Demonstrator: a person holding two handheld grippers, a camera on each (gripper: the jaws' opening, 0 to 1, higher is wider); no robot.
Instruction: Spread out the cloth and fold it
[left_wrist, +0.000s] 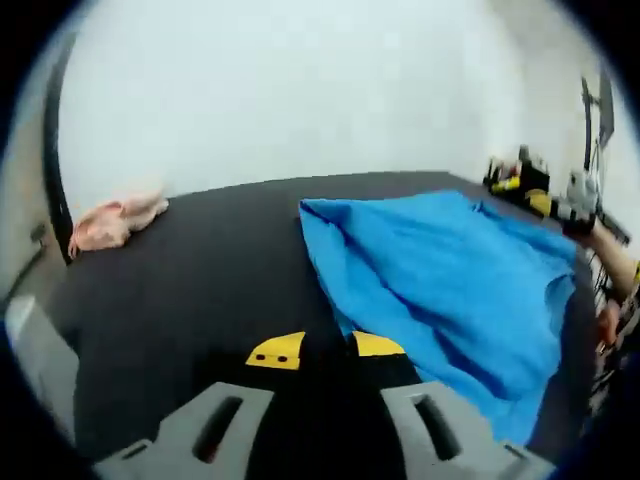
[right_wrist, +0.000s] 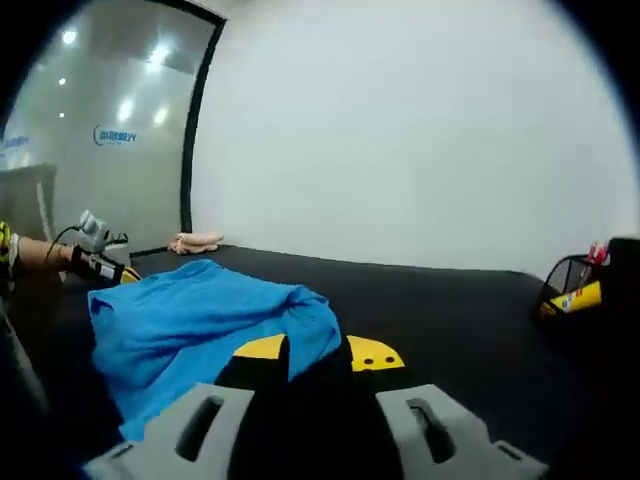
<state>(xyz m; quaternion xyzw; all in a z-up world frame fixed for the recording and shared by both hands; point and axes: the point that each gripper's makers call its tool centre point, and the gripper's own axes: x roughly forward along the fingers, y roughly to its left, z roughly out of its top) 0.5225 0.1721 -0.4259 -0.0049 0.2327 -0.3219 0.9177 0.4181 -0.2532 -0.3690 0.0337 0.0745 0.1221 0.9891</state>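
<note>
The right gripper (right_wrist: 318, 352) hung over the black table (right_wrist: 470, 320), its yellow-tipped jaws apart, a rumpled edge of the blue cloth (right_wrist: 200, 325) lying between them. The left gripper (right_wrist: 95, 262) (far left) touched the cloth's other end. A pink cloth (right_wrist: 195, 241) lay far back; a black mesh organiser (right_wrist: 580, 285) stood at right.
</note>
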